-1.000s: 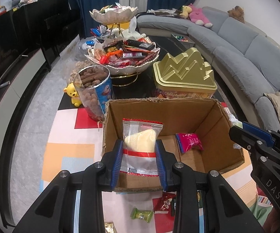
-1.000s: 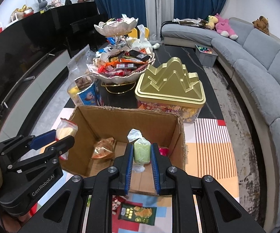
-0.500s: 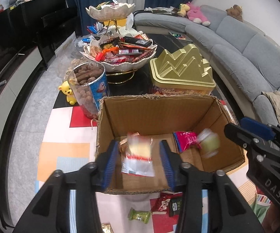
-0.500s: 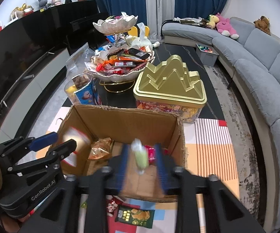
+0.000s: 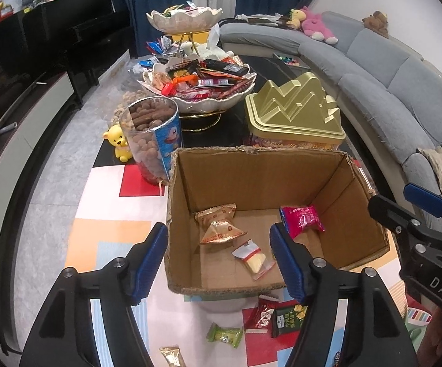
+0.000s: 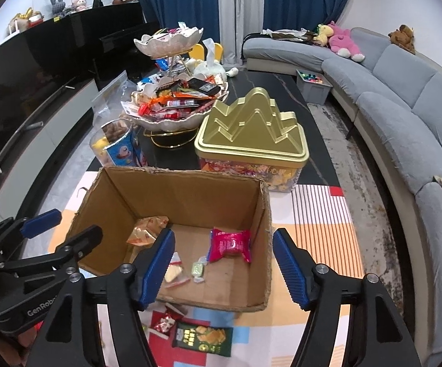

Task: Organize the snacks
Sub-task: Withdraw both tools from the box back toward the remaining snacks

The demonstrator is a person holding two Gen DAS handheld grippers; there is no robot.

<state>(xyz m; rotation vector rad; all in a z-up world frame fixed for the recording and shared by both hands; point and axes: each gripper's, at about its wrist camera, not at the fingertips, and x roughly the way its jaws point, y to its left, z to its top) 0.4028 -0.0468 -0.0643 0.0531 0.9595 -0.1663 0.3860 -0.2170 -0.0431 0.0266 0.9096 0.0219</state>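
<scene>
An open cardboard box point(image 5: 251, 165) point(image 6: 190, 189) stands on the colourful mat. Inside lie an orange-gold packet point(image 5: 219, 226) point(image 6: 146, 232), a pink packet point(image 5: 302, 217) point(image 6: 228, 244), a clear packet with a yellow snack point(image 5: 253, 258) point(image 6: 175, 272) and a small green candy point(image 6: 198, 269). My left gripper point(image 5: 219, 263) is open and empty above the box's near wall. My right gripper point(image 6: 222, 267) is open and empty above the box's near right part. Loose snacks lie in front of the box: a green candy point(image 5: 224, 333), a red packet point(image 5: 260, 313) point(image 6: 164, 321), a dark green packet point(image 5: 288, 318) point(image 6: 202, 338).
Behind the box stand a gold mountain-shaped tin point(image 5: 294, 113) point(image 6: 251, 134), a two-tier white bowl stand full of snacks point(image 5: 196, 88) point(image 6: 172, 107) and a clear tub of nuts point(image 5: 150, 140) point(image 6: 117, 146). A yellow bear toy point(image 5: 118, 142) sits at the left. A grey sofa point(image 5: 389, 85) curves along the right.
Both grippers opened. The clear yellow-snack packet fell from the left gripper and the green candy from the right gripper; both now lie on the box floor.
</scene>
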